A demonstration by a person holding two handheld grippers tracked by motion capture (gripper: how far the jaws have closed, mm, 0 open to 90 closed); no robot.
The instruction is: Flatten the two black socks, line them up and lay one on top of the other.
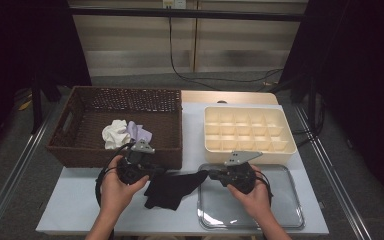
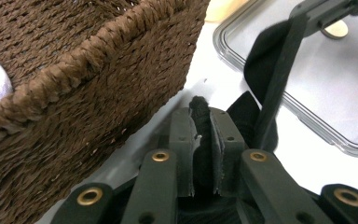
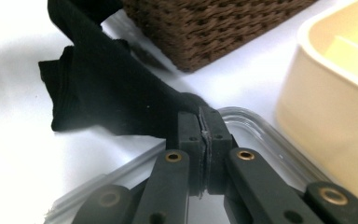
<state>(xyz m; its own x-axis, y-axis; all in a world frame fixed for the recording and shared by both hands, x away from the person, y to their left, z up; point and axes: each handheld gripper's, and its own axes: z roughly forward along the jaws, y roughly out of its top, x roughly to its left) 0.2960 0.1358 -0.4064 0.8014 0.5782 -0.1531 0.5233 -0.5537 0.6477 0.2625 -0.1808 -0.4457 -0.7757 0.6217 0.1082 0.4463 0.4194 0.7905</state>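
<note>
Stretching between both claws, the black sock (image 1: 172, 187) hangs just above the white surface (image 1: 75, 200), between the wicker basket (image 1: 80, 150) and the clear tray (image 1: 280, 210). The left claw (image 1: 156, 171) is clamped on one end, the right claw (image 1: 211, 174) pinched tight on the other — fabric bunches between each pair of pads. Soft, light and limp, the sock will likely sag wherever unsupported, so the ends are the sensible holds. Its long axis runs left to right across the surface, middle drooping toward the person.
</note>
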